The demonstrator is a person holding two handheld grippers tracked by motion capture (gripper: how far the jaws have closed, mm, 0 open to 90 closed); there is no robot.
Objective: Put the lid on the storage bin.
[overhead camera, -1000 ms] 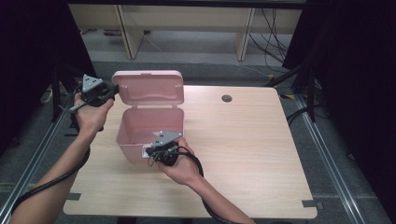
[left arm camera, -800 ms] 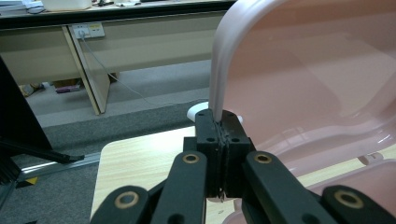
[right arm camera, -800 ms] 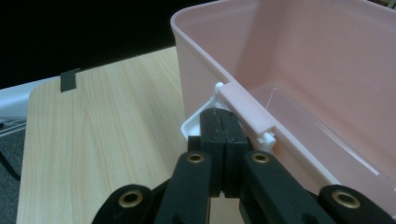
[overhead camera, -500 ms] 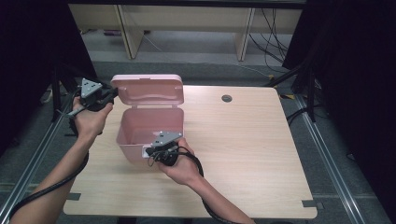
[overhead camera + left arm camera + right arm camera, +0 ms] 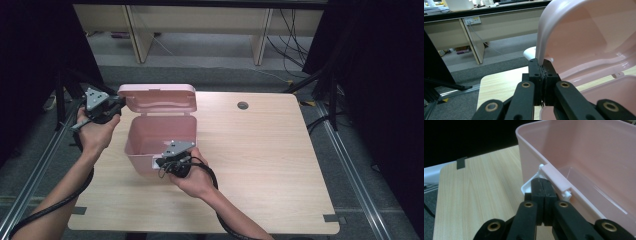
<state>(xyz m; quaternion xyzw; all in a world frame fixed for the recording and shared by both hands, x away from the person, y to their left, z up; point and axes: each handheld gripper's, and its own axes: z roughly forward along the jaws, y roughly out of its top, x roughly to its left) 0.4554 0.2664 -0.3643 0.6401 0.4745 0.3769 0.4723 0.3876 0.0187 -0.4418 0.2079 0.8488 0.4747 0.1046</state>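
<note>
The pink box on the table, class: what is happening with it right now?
A person works a pink lidded box with two hand-held grippers. The left gripper is shut on the edge of the lid, which stands raised over the back of the box. The right gripper is shut on the white latch at the box's front wall. From above, nothing can be made out inside the box. It sits toward the left side of the wooden table.

Pale pink box [image 5: 150, 145] with white latch [image 5: 530, 186], light wood-grain table [image 5: 260, 150], black jaws.
</note>
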